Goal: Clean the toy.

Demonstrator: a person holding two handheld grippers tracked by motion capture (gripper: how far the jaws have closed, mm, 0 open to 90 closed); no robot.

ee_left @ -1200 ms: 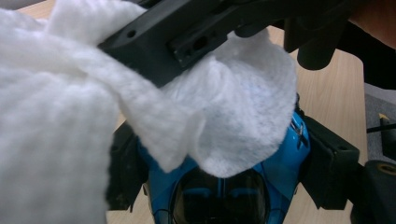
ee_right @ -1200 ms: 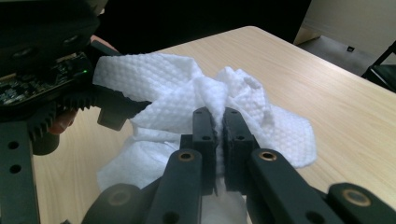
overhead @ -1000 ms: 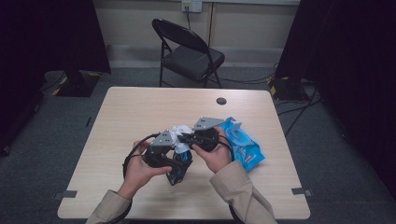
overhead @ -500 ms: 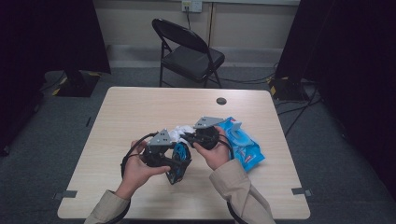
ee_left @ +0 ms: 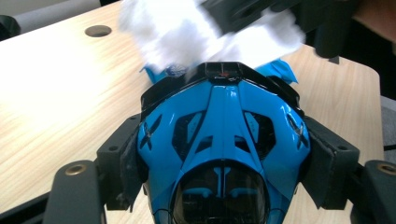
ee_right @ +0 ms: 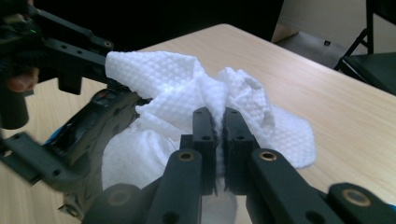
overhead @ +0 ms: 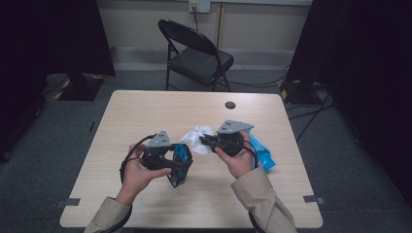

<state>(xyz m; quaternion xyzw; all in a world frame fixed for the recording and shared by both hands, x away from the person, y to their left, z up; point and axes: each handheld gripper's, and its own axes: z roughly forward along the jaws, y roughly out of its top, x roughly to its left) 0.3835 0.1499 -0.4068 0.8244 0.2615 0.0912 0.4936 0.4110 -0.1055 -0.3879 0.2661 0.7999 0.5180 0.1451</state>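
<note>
The left hand-held gripper (overhead: 179, 164) is clamped on a glossy blue and black plastic helmet-shaped toy (ee_left: 223, 140); in the left gripper view its two black jaws press against the toy's left and right sides, standing wide apart around it. In the high view the toy (overhead: 180, 160) is held just above the light wood-grain tabletop (overhead: 145, 111), in front of the person's left hand (overhead: 138, 170), near the middle of the tabletop.

The right hand-held gripper (ee_right: 215, 122) has its jaws together, pinching a crumpled white embossed paper towel (ee_right: 187, 93) between the pads. In the right gripper view the towel bunches up around the jaw tips and drapes down against the dark edge of the toy, touching it. In the high view the towel (overhead: 197, 138) lies between the two grippers, just beside the top of the toy, with the right hand (overhead: 238, 158) behind it.

A flat bright blue plastic packet (overhead: 262, 155) lies on the tabletop beside the right hand, partly covered by it. A small dark round hole (overhead: 230, 105) sits near the far edge of the tabletop. A black folding metal chair (overhead: 197, 53) stands on the grey floor beyond the tabletop.
</note>
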